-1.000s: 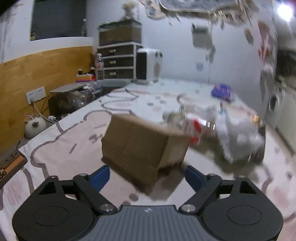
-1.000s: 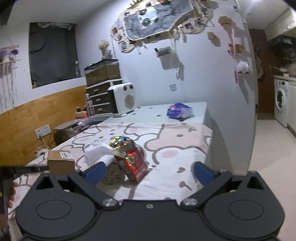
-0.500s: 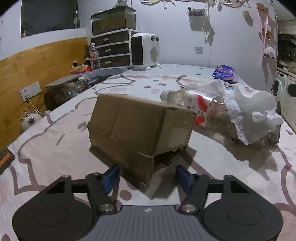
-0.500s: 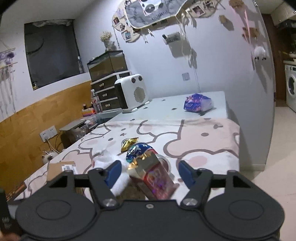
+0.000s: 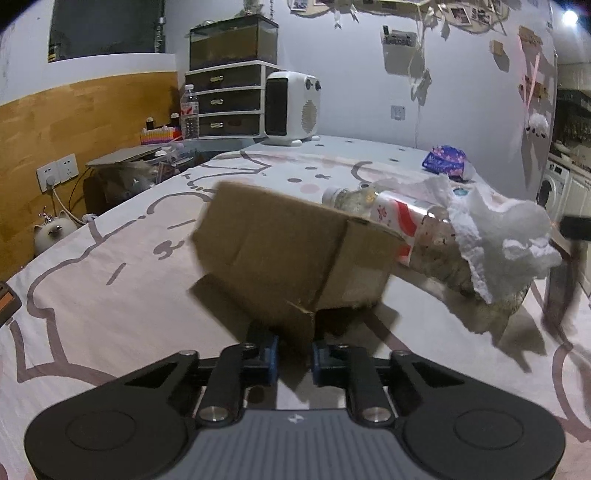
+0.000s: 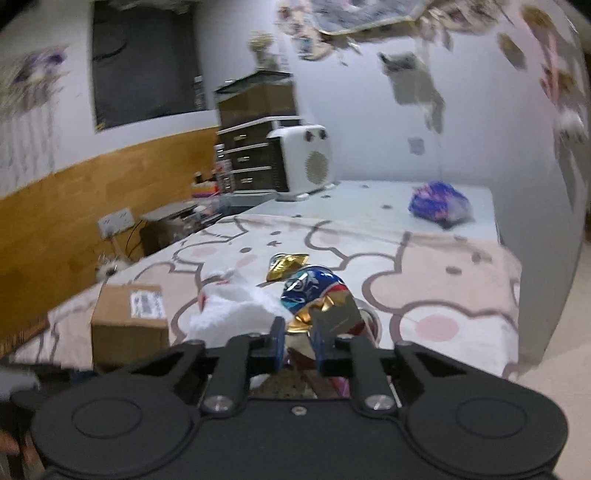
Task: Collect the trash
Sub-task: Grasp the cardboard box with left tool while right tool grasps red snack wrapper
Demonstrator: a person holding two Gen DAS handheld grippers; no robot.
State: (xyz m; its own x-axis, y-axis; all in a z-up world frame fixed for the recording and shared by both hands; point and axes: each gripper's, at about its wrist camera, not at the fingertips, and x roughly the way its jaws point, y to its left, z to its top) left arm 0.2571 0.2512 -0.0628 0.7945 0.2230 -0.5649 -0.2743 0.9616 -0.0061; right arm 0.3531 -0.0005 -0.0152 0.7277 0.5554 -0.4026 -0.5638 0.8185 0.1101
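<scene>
Cardboard box (image 5: 291,254) flap between closing left gripper (image 5: 293,356) pads.

White walls with wood wainscot (image 5: 74,107), dark window (image 5: 105,27), drawer unit (image 5: 229,99) beside white heater (image 5: 291,105), washing machine (image 5: 552,188) sitting far right, dim light.

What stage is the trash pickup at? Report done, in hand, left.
Done: nothing visibly collected; no bin in view. In hand: the left tongs are closing on a flap of the brown cardboard box; the right tongs are shut on the shiny red-and-gold snack wrapper. Left: the clear plastic bottle, crumpled white tissue and gold foil scrap.
</scene>
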